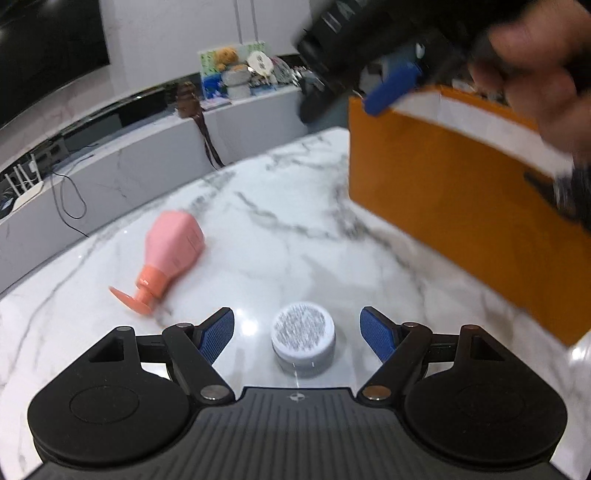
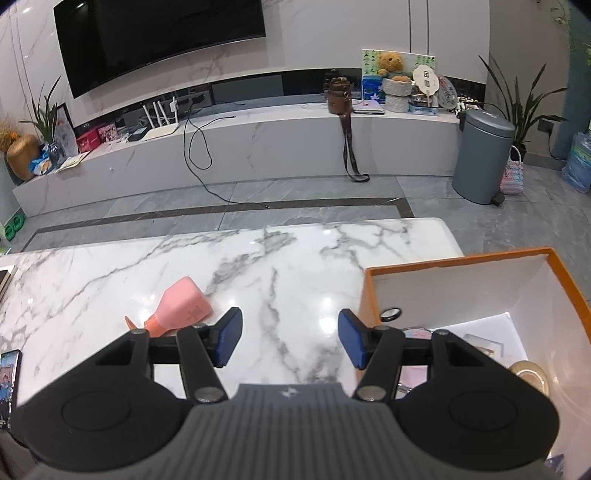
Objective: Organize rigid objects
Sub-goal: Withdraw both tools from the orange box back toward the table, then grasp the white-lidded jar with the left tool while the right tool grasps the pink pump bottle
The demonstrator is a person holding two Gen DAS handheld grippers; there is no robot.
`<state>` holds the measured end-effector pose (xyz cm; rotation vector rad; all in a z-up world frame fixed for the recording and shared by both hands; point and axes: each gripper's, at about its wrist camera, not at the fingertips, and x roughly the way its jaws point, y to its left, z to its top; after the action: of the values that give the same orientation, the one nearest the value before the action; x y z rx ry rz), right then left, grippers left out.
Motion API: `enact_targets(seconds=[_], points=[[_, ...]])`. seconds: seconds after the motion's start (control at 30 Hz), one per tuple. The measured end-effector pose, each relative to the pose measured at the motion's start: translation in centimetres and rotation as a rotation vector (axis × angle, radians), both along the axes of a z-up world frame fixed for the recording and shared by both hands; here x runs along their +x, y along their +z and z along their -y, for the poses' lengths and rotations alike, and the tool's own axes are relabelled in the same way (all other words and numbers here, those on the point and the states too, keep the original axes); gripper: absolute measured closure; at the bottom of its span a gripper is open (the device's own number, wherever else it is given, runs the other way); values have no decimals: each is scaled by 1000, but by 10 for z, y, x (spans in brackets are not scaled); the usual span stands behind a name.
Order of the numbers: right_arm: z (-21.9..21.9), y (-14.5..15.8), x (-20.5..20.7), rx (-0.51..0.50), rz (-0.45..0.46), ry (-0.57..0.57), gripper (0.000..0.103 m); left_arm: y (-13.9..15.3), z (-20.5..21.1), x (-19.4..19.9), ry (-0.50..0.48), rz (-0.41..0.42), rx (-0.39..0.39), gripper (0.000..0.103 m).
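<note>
A white marble table (image 1: 280, 236) with grey veining is being shown in the left wrist view, backed by a long low media console (image 1: 155, 147) along the wall. The left gripper (image 1: 297, 330) is being held low over the table with its blue pads spread wide apart. A small round white container (image 1: 303, 338) is sitting upright on the marble between the two pads, touched by neither. A pink bottle (image 1: 170, 254) is lying on its side to the left, cap end toward the camera, well apart from the container. An orange box (image 1: 454, 206) is standing on the table at the right. Above it the right gripper (image 1: 393, 86) is being seen blurred, gripped by a hand (image 1: 535, 77); only one blue pad is being made out there.

In the right wrist view the same marble table (image 2: 280, 258) is being seen from higher up, with a wall television (image 2: 155, 33), a grey pedal bin (image 2: 484, 155) and grey floor tiles behind. The right gripper (image 2: 290, 338) is being held with its pads apart and nothing between them. The pink bottle (image 2: 181, 308) is lying just beyond the left pad. The orange box (image 2: 476, 269), white inside, is open at the right; a roll of tape (image 2: 532, 373) and some flat items are lying in it, partly hidden by the gripper.
</note>
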<state>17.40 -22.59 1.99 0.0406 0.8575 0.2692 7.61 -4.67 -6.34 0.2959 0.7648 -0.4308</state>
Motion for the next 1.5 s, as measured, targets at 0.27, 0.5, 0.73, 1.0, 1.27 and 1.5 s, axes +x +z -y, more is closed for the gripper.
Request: enact_targets(seconds=[0.27, 0.5, 0.73, 1.0, 1.27, 1.5], points=[[-15, -9, 9, -15, -15, 13, 45, -15, -4, 2, 4, -22, -14, 27], [-29, -18, 11, -34, -28, 34, 44, -16, -13, 2, -24, -65, -50, 56], [-51, -28, 15, -47, -45, 60, 44, -8, -41, -4, -28, -97, -36, 57], [-87, -47, 23, -21, -83, 89, 44, -2, -94, 3, 96, -119, -31, 56], [-128, -64, 30, 50, -105, 25, 35, -2, -144, 19, 226, -123, -17, 56], [-143, -85, 35, 125, -133, -133, 35, -2, -170, 29, 272, -116, -23, 56]])
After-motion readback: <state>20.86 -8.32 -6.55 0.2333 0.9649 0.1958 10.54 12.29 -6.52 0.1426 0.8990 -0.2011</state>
